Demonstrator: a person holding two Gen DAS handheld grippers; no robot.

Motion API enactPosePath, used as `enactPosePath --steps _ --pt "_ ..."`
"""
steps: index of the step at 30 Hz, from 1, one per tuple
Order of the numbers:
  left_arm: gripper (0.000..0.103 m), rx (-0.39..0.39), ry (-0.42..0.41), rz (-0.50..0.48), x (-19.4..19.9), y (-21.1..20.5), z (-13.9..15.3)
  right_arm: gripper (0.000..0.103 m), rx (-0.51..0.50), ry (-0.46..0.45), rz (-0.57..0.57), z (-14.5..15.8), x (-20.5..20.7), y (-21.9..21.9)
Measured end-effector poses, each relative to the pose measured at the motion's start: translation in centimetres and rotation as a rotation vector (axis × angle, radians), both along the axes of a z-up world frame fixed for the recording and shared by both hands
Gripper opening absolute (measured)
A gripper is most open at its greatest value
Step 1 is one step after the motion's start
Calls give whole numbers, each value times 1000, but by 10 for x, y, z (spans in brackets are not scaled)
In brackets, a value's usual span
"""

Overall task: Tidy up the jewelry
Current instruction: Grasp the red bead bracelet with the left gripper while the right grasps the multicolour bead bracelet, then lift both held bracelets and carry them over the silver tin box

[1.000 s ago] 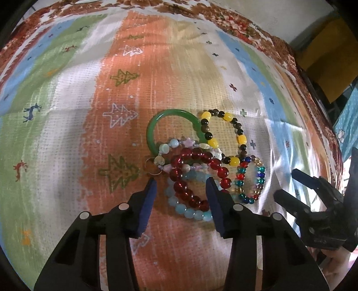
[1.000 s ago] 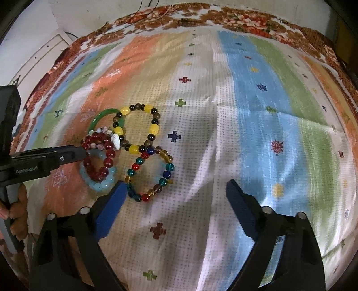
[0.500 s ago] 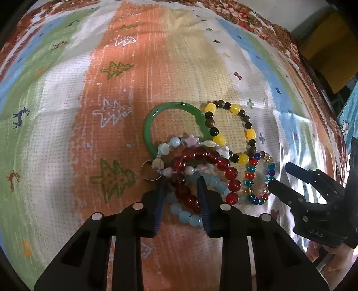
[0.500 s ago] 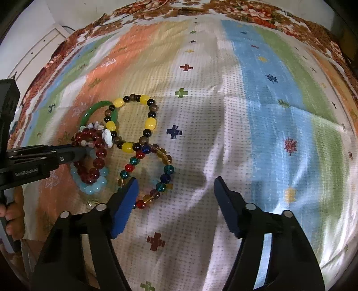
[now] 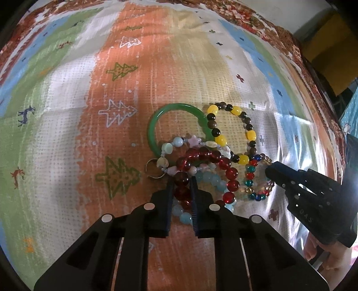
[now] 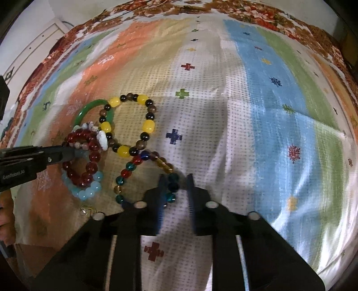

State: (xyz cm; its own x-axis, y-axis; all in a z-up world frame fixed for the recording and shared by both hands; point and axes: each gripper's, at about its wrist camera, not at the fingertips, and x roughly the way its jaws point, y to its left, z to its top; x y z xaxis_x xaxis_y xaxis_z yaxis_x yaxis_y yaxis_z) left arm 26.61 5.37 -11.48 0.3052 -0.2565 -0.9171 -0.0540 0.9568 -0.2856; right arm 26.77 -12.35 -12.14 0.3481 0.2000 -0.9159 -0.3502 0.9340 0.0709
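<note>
Several bracelets lie in a heap on the patterned cloth [image 5: 67, 112]: a green bangle [image 5: 154, 125], a yellow-and-dark bead bracelet [image 5: 232, 112], a dark red bead bracelet [image 5: 230, 172], a pale blue bead bracelet [image 5: 185, 217], a pastel charm bracelet [image 5: 177, 142] and a multicolour glass bead bracelet [image 6: 143, 160]. My left gripper [image 5: 181, 185] is shut on the red bracelet's near side. My right gripper [image 6: 175, 181] has closed almost fully around the multicolour bracelet's near beads; it also shows in the left wrist view [image 5: 271, 170].
A small metal ring [image 5: 153, 166] lies left of the heap. A small gold clasp [image 6: 86, 210] lies near the pale blue beads. The cloth's brown floral border [image 6: 246, 11] runs along the far edge. A yellow-brown box [image 5: 329, 42] stands beyond the right edge.
Both grippers moved forward onto the heap and closed: the left onto the red bracelet, the right around the multicolour bracelet.
</note>
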Motion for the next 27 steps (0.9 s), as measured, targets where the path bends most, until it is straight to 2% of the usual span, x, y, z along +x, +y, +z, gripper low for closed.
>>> enactPosePath --steps 3,27 --pt "13 -3 -10 -2 -1 0 5 10 -12 -11 11 1 -3 2" --pt "13 -34 -125 4 -23 -5 50 10 17 -147 87 45 -41 7"
